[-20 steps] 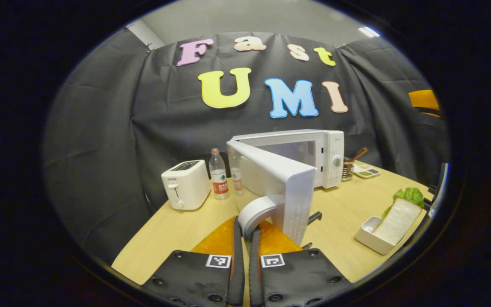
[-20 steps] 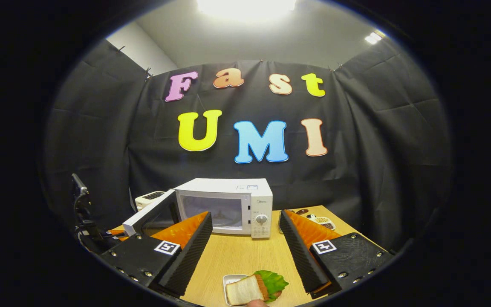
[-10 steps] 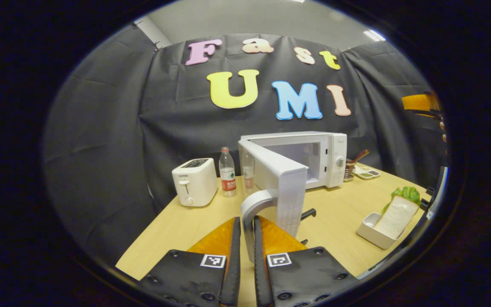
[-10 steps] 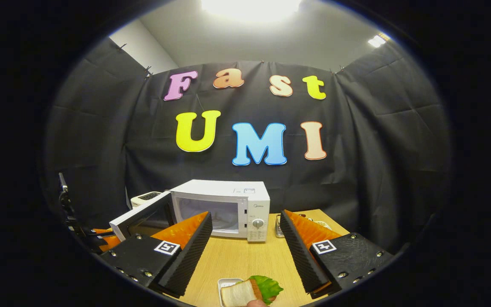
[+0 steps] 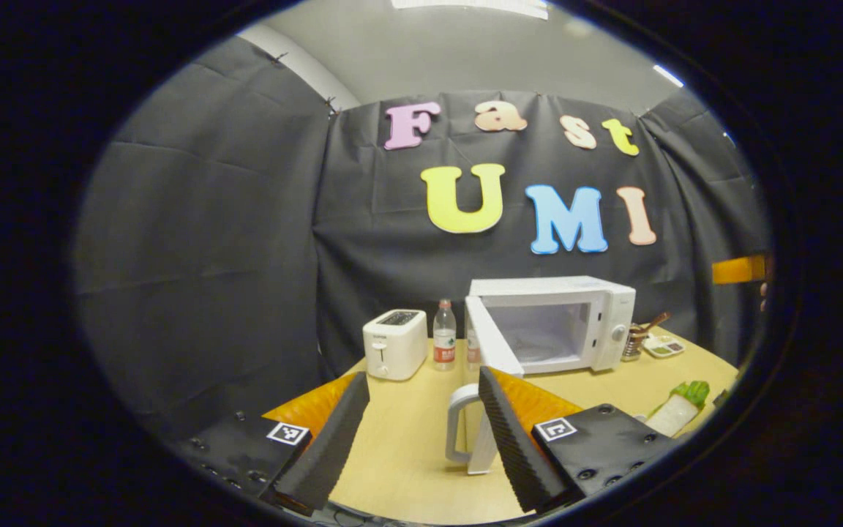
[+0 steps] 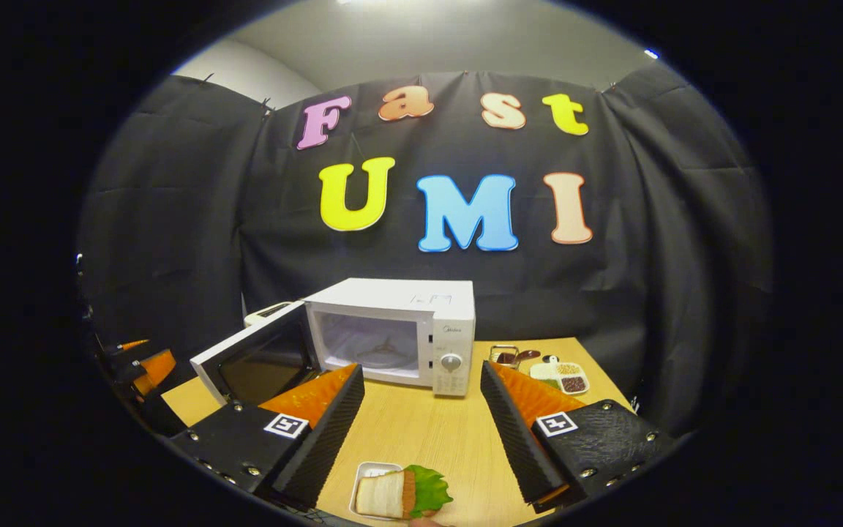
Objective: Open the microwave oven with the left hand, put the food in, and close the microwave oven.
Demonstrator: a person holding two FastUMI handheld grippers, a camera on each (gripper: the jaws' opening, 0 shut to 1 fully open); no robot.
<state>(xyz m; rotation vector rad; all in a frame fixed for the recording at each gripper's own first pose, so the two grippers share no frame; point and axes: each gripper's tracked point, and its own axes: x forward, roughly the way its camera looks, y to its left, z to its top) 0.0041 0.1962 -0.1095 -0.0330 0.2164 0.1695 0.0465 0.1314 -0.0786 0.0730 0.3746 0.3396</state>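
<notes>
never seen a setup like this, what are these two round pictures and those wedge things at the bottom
No robot here: a person holds a two-finger gripper in each hand, and a fisheye camera rides on each one. The wedges are that gripper's own fingers.

In the left gripper view, the left gripper is open, with the white curved door handle between its fingers but not pinched.

In the right gripper view, the right gripper is also open and holds nothing. Below it sits the sandwich with green lettuce in a small white tray.

On the light wooden table stands the white microwave oven, its door swung open. The left gripper view also shows a white toaster and a clear water bottle.
</notes>
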